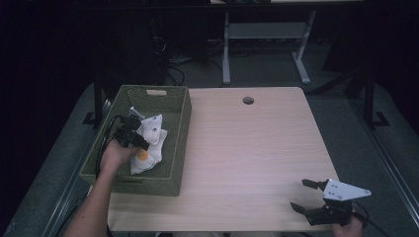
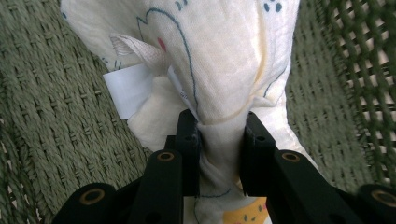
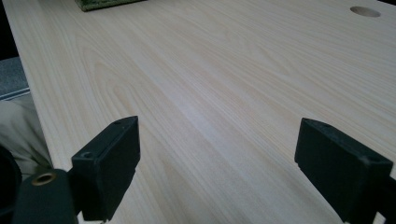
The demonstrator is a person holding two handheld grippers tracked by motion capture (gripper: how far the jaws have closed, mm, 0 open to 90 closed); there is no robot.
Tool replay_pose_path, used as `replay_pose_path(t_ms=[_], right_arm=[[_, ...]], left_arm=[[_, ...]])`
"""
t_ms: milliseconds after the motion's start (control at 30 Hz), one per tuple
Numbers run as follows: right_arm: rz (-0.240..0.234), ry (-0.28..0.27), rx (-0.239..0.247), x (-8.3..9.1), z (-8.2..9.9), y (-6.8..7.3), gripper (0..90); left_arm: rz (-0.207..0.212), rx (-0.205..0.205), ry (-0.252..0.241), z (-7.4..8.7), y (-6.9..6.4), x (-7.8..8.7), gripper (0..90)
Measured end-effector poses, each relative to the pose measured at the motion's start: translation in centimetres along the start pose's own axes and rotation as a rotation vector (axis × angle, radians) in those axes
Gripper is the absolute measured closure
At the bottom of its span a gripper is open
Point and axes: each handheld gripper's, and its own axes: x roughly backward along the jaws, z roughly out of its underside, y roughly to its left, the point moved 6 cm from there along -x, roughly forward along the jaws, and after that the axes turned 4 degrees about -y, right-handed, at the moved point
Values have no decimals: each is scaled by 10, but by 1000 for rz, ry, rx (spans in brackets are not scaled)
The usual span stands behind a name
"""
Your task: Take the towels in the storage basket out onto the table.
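Left claw (image 2: 219, 140) pinches a bunched fold of white printed muslin cloth (image 1: 148, 140) inside the green woven basket (image 1: 180, 106) at the worktop's (image 1: 247, 148) left edge. Right claw (image 1: 307, 195) hovers wide apart, empty, well away near right front corner; left hand nearer.

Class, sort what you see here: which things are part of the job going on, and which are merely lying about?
In the job:
left gripper, shut on the printed cloth
green woven basket holding the cloth

Lying about:
right gripper, open over the bare table
cable hole in the table
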Motion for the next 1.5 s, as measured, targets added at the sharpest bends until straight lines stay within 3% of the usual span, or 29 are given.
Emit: replay_pose_path(t_ms=[200, 467, 767, 1100, 1267, 1500], right_arm=[[5, -4, 5, 0, 0, 0, 138], [6, -1, -8, -1, 0, -1, 138], [12, -1, -14, -1, 0, -1, 138], [25, -12, -26, 2, 0, -5, 138], [28, -6, -25, 1, 1, -5, 138], [29, -7, -27, 0, 1, -5, 138]], left_arm=[[18, 18, -29, 2, 6, 9, 730], [78, 63, -84, 2, 8, 20, 726], [136, 35, -147, 2, 3, 28, 725], [227, 31, -226, 2, -5, 40, 725], [285, 37, -290, 2, -9, 43, 723], [325, 32, -319, 1, -13, 49, 724]])
